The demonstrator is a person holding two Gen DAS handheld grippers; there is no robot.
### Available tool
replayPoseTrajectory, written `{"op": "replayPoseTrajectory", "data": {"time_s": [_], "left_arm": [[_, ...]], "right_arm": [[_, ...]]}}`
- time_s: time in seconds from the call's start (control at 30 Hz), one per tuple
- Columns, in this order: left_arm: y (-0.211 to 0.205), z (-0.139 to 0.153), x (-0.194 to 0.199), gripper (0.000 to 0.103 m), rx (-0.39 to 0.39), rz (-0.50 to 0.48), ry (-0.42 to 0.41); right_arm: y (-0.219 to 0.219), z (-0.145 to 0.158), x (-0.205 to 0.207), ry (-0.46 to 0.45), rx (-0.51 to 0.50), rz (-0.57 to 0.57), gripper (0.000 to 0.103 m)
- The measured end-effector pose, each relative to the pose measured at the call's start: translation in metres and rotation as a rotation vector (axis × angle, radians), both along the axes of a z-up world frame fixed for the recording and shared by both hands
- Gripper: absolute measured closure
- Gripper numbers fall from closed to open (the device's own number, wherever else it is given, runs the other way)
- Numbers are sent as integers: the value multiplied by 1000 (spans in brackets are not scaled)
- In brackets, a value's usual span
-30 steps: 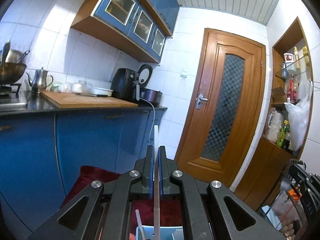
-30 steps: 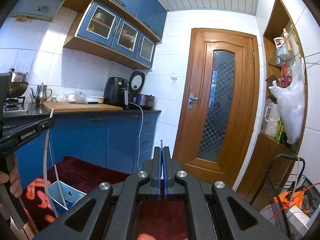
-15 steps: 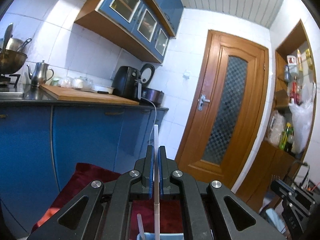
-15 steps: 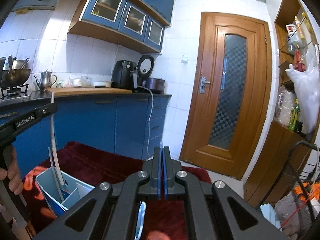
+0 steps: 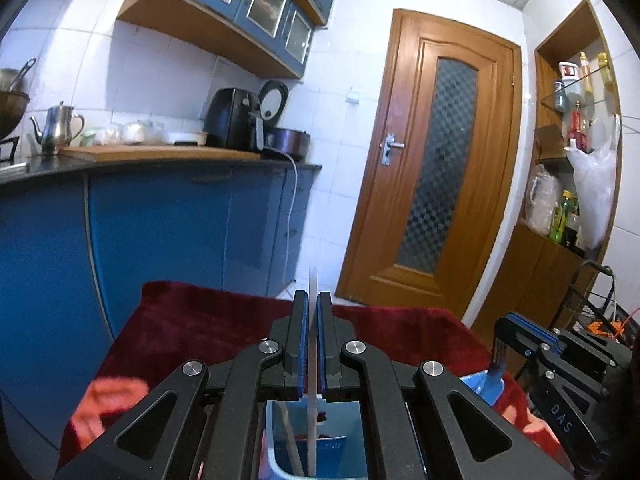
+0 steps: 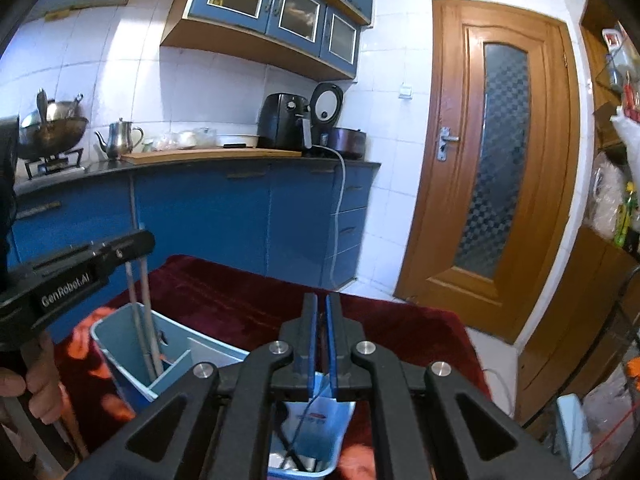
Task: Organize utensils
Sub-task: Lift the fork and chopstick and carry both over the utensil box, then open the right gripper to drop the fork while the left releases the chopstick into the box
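My left gripper is shut on a thin white chopstick that stands upright, its lower end inside the left compartment of a light blue utensil holder. A second stick leans in that compartment. The right wrist view shows the holder with both sticks under the left gripper. My right gripper is nearly shut on a thin dark utensil that hangs into the holder's right compartment. From the left wrist view, fork tines show below the right gripper.
The holder sits on a dark red cloth with orange flowers. Blue kitchen cabinets and a counter with kettle, air fryer and cooker stand behind. A wooden door is at right, shelves and a wire cart at far right.
Both grippers have come down toward the holder. The chopstick's lower end now sits deeper in the left compartment, and the right gripper's utensil now hangs into the right compartment.
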State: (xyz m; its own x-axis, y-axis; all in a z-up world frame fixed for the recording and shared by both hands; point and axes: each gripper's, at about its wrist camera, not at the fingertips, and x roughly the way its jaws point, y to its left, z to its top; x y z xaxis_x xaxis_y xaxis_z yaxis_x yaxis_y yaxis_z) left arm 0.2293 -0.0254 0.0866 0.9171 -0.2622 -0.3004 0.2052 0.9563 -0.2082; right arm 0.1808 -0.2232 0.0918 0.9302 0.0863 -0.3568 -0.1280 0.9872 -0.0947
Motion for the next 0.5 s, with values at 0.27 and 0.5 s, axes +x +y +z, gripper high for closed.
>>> {"op": "replayPoseTrajectory", "data": {"time_s": [0.27,0.5], "left_arm": [[13,4,-16,77,-25,-28,38],[21,16,-39,72,-20,-70,39]], "right_arm": [[-9,12,-20,-9,104,7,83],[-13,23,-48,-25,150,-18,80]]}}
